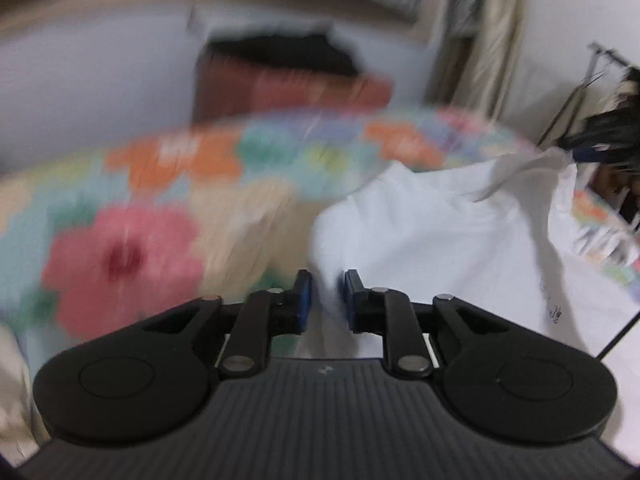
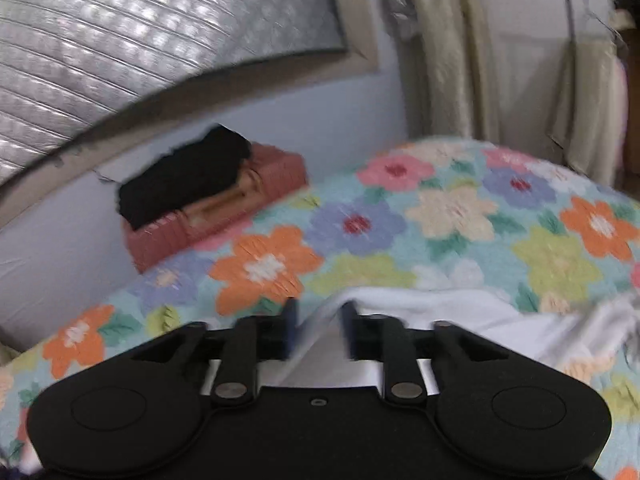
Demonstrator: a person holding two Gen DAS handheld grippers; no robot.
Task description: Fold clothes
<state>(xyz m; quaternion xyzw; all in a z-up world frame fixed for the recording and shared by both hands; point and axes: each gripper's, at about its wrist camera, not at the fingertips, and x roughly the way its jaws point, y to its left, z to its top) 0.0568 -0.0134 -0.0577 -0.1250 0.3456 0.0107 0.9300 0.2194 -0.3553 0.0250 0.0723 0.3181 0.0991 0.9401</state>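
White garment [image 1: 432,240] is bunched up across the right half of the left wrist view, lying on a bed with a bright floral bedspread [image 1: 168,184]. Pretty blurry shot, tbh. Left tool [image 1: 325,300] sits at the bottom centre, its blue-padded fingers [image 1: 303,300] close together with a strip of the white cloth running up between them. Looks pinched on the fabric, though the blur makes it hard to see actual contact on both sides.

Over in the right wrist view the same white garment [image 2: 440,304] shows in the lower middle and lower right, spread over the flowers of the bedspread [image 2: 460,216]. Right tool [image 2: 319,330] has its fingers [image 2: 291,328] a bit wider apart, and a fold of white cloth rises into the gap. Whether it's actually gripped or just sitting between them, can't tell, the fingers are smeared.

Background stuff: a reddish-brown box [image 2: 224,216] with a black cloth [image 2: 184,176] on top at the far edge of the bed against a pale wall, a silvery quilted panel [image 2: 140,40] in the upper left, cream curtains [image 2: 452,48] in the upper middle, and a clothes rack [image 2: 580,60] in the upper right.
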